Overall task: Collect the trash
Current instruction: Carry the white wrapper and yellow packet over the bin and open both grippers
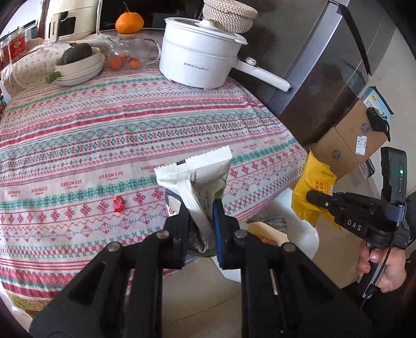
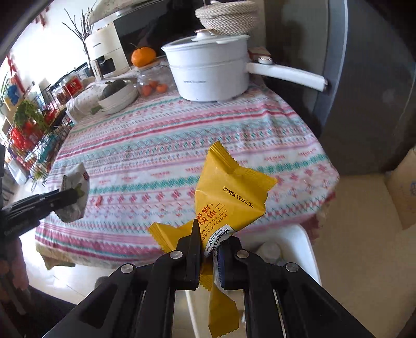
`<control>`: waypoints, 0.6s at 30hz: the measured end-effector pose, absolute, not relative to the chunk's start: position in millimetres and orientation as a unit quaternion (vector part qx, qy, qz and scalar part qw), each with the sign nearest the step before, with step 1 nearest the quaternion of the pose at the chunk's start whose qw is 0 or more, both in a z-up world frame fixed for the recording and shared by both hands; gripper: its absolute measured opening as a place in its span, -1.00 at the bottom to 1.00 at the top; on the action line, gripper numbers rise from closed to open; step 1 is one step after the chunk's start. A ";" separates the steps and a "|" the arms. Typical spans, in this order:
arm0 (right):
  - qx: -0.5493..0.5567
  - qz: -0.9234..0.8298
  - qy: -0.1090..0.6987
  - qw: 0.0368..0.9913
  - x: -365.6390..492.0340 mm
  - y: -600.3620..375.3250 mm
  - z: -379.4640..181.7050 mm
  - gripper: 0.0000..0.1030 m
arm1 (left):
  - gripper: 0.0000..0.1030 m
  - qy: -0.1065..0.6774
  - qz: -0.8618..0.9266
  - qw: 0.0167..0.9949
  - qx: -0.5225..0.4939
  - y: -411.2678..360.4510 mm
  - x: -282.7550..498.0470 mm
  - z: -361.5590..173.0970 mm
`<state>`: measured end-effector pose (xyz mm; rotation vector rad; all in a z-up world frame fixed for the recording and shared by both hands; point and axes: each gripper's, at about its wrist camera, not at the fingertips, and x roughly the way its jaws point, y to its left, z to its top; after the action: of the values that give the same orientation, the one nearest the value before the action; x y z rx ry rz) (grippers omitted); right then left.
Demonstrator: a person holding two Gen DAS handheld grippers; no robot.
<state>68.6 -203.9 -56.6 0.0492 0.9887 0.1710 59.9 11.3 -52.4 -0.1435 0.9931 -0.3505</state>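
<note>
The left gripper point(image 1: 201, 205) pinches a white wrapper point(image 1: 197, 176) between its fingers; the right gripper point(image 2: 208, 234) clamps a yellow wrapper point(image 2: 228, 197), both above the white bin point(image 2: 306, 249) at the table's point(image 1: 104, 135) edge; farther on, a small red wrapper point(image 1: 118, 203) lies on the cloth

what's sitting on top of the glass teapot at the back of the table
An orange rests on the glass teapot lid. Smaller oranges show through the glass; the teapot's far side is hidden.

patterned tablecloth point(image 1: 130, 124), dark fridge point(image 1: 325, 78)
</note>
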 end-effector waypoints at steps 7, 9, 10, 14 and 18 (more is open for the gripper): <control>0.029 0.077 0.476 0.875 48.5 -233.0 -57.8 -0.80 | -0.64 0.515 -0.224 0.826 -0.056 -32.5 39.3 -80.3; 0.038 0.076 0.479 0.874 41.8 -243.7 -58.8 -0.80 | -0.64 0.521 -0.242 0.818 -0.041 -49.6 32.7 -85.8; 0.040 0.075 0.481 0.873 39.0 -248.6 -59.6 -0.79 | -0.64 0.523 -0.251 0.814 -0.033 -57.7 29.5 -88.1; 0.049 0.061 0.492 0.867 30.4 -267.8 -67.7 -0.79 | -0.63 0.535 -0.281 0.796 0.000 -93.5 19.3 -99.4; 0.059 0.047 0.506 0.859 24.2 -287.3 -79.5 -0.79 | -0.63 0.550 -0.298 0.780 0.026 -119.8 11.8 -111.9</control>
<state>24.2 -287.3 -79.5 0.1247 1.0628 0.0977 11.8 -119.8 -111.9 0.0565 1.1877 -0.6448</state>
